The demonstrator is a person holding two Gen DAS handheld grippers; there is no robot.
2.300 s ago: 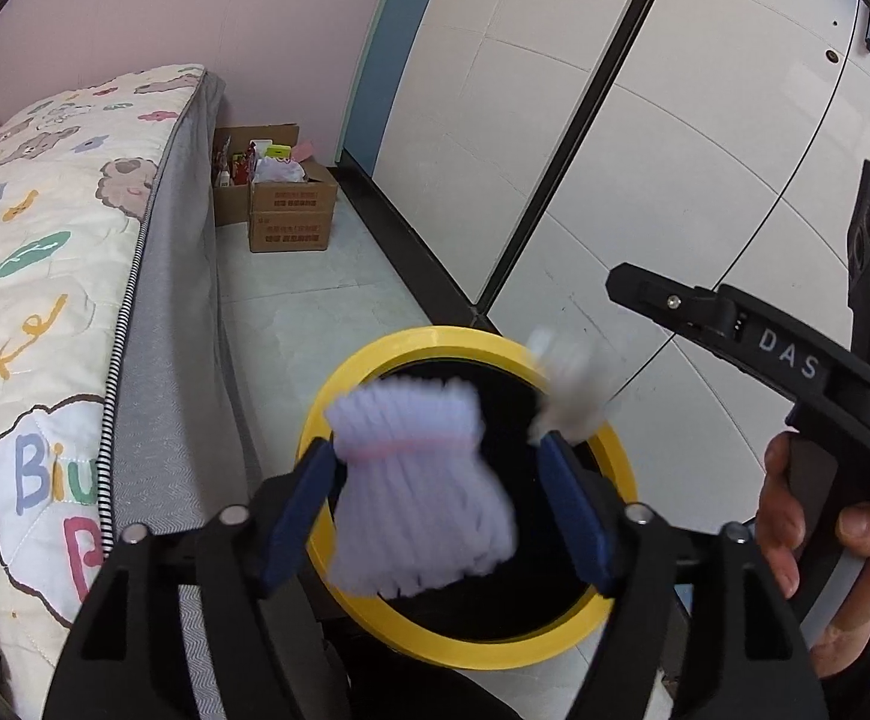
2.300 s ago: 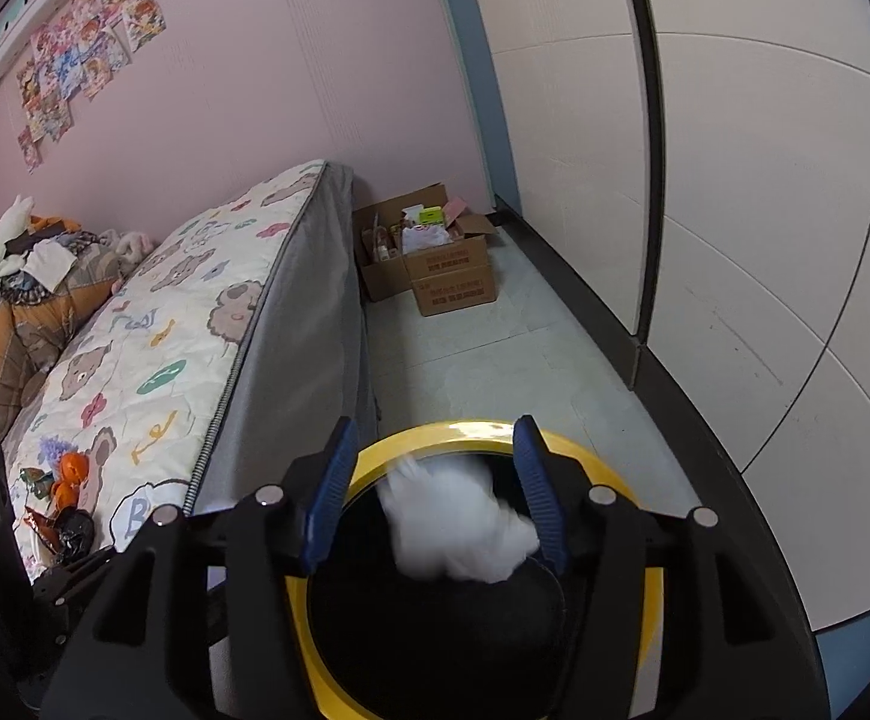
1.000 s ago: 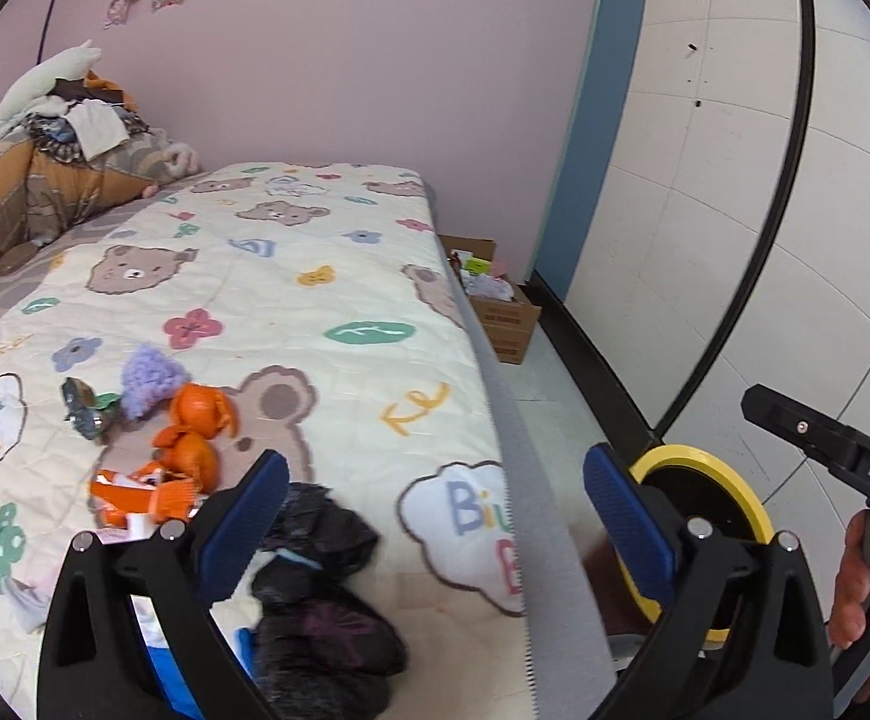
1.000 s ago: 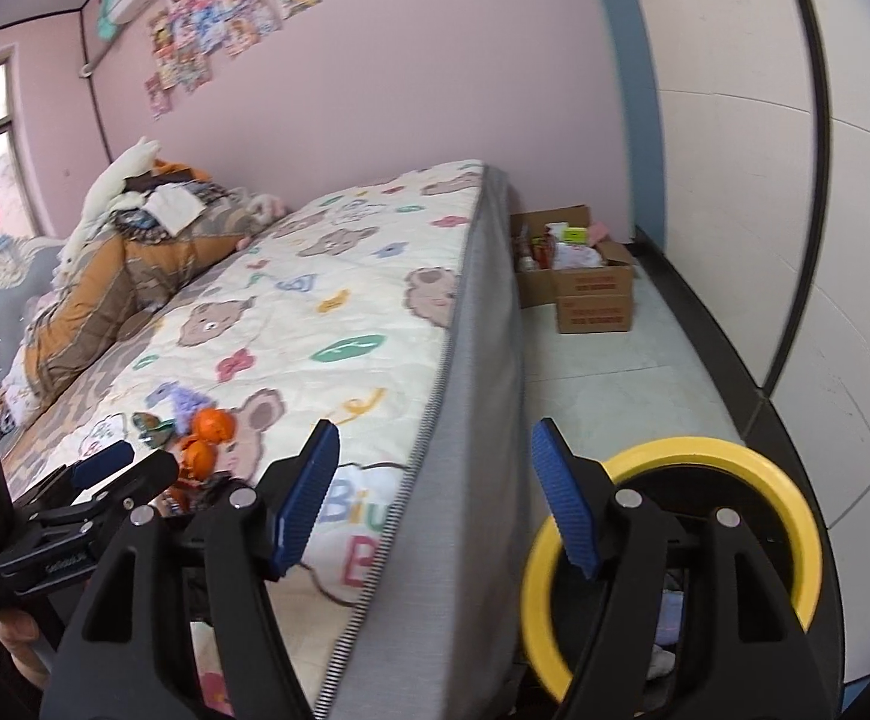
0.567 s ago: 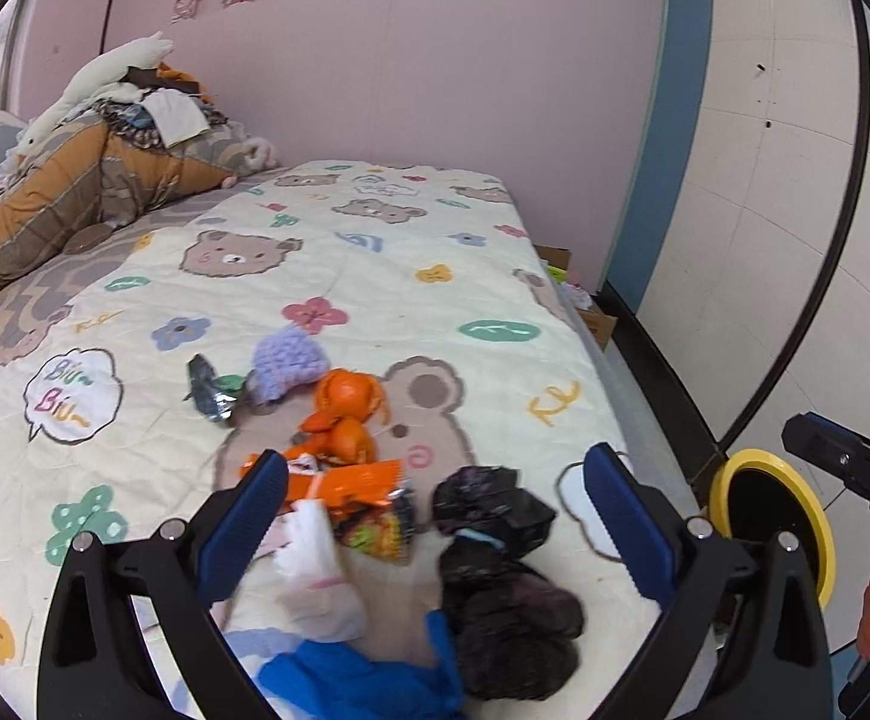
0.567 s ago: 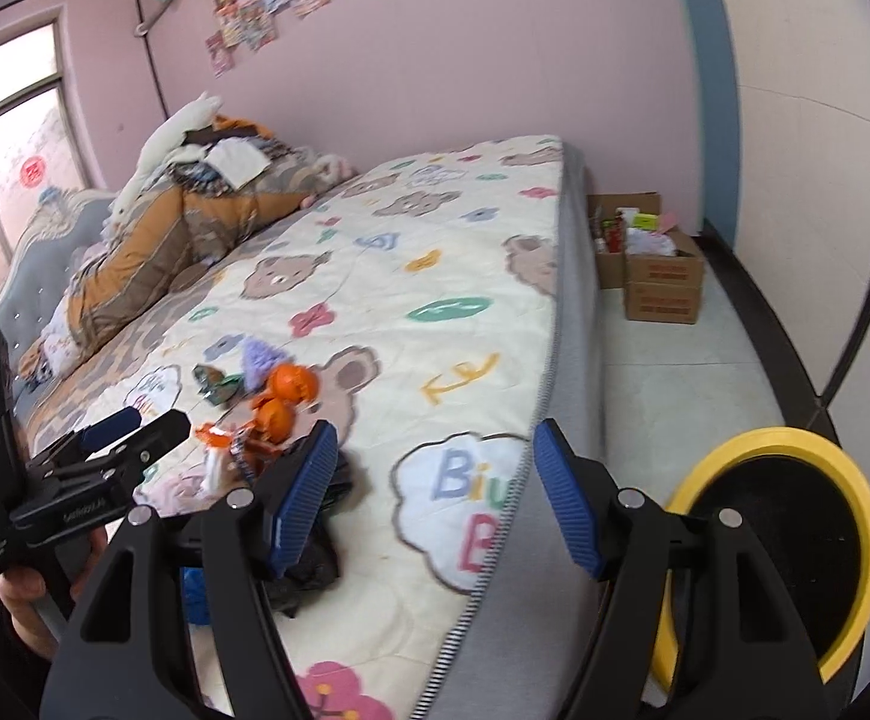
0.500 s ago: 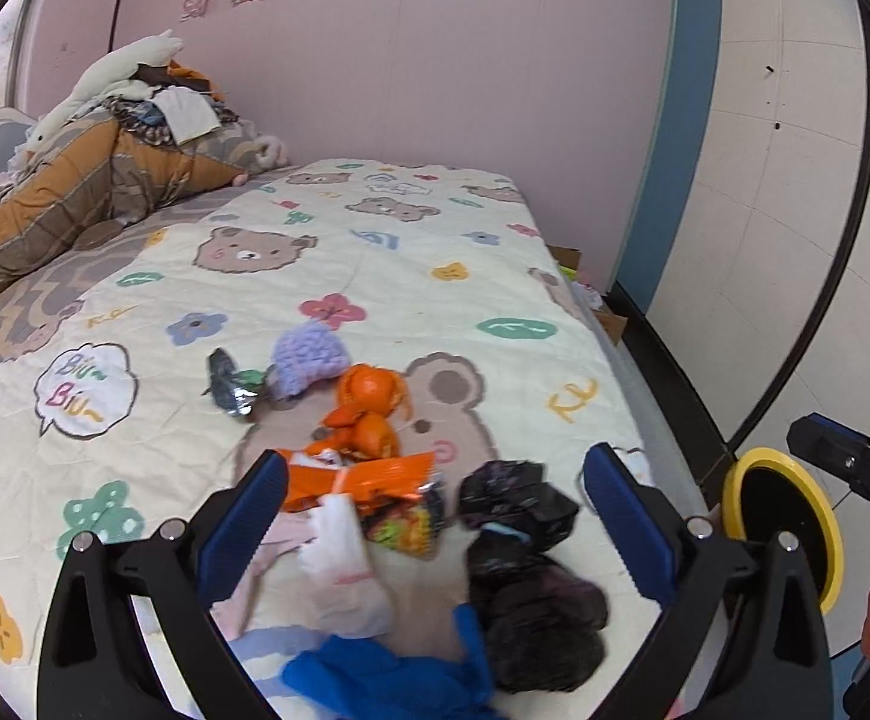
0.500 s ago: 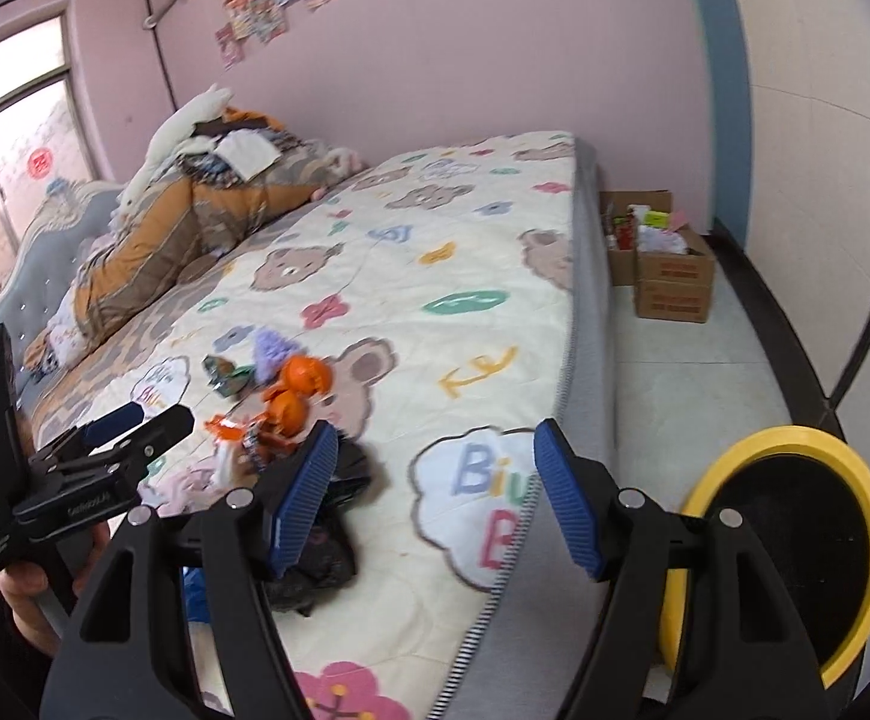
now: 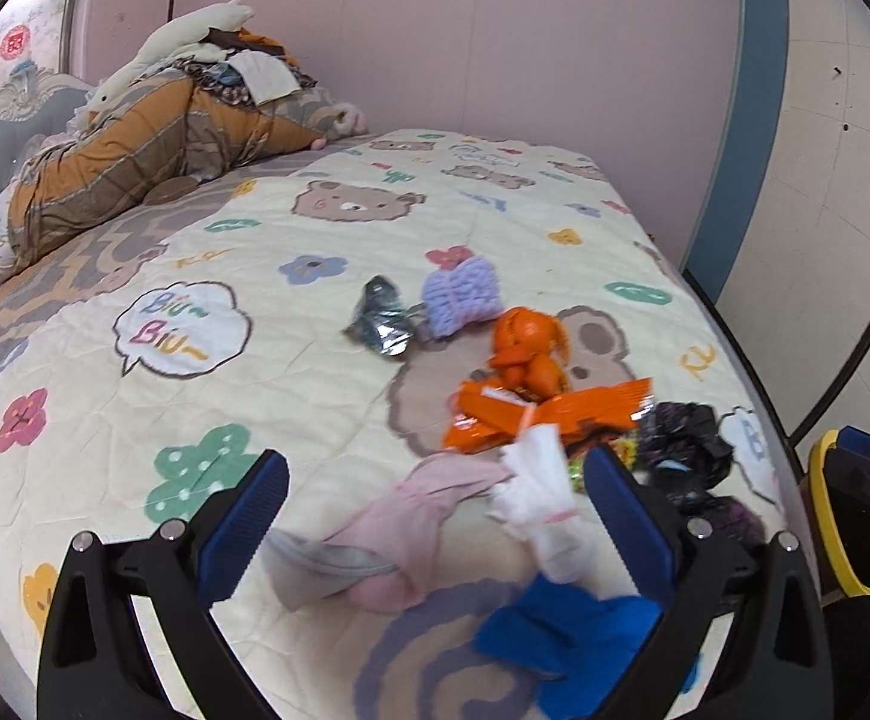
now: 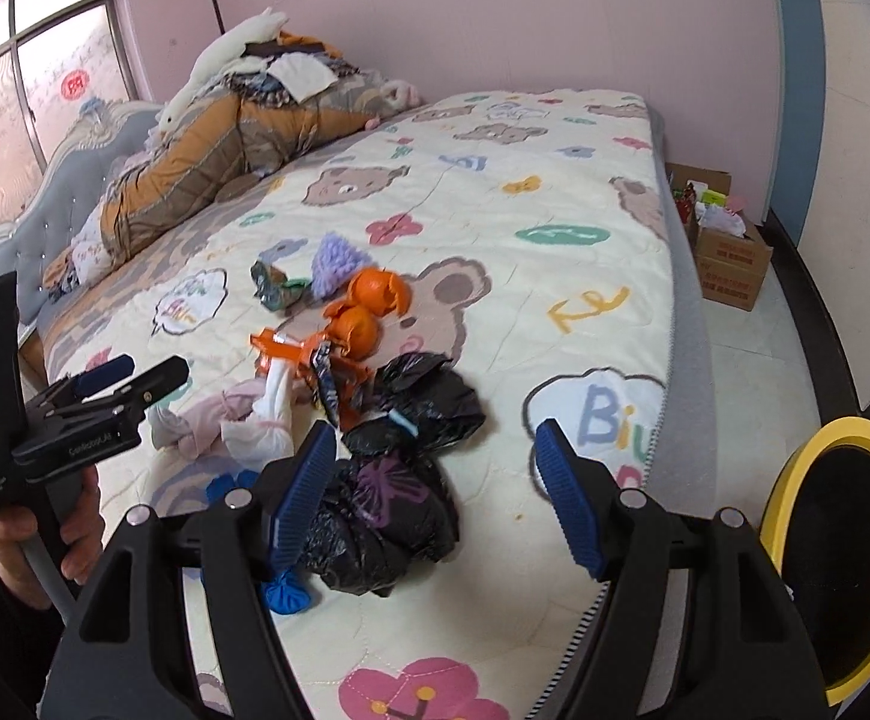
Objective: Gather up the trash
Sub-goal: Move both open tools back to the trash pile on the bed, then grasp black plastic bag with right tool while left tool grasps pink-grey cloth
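1. Left claw (image 9: 435, 492): yours, jaws spread wide, nothing between the blue pads; it hangs over the near end of the litter pile.
2. Right claw (image 10: 435, 492): jaws well apart, empty, poised just above the black bags.
3. Bed with cream cartoon-bear quilt (image 10: 495, 192): carries all the trash, gathered in one cluster near the foot-side edge.
4. Crumpled black plastic bags (image 10: 399, 480): two lumps, touching. Judged light, soft, slippery; pinch a raised fold, not the smooth bulge.
5. White twisted tissue wad (image 9: 540, 498): lies between your left pads' line of reach. Judged very light and crushable; close across its narrow waist.
6. Pink limp cloth or wrapper (image 9: 399, 534): beside the tissue. Floppy; take a bunched ridge.
7. Blue crumpled glove-like item (image 9: 573, 636): nearest you. Soft, stretchy; it may trail when lifted.
8. Orange foil snack wrapper (image 9: 531, 414): flat and slick; grip an edge.
9. Orange peel pieces (image 9: 525, 348): curled and stiffish; likely to break apart.
10. Lilac foam fruit net (image 9: 462, 297) and silver-green foil wrapper (image 9: 381, 318): farthest off, touching.
11. Yellow-rimmed round bin (image 10: 843, 552): on the floor beside the bed, to your right.
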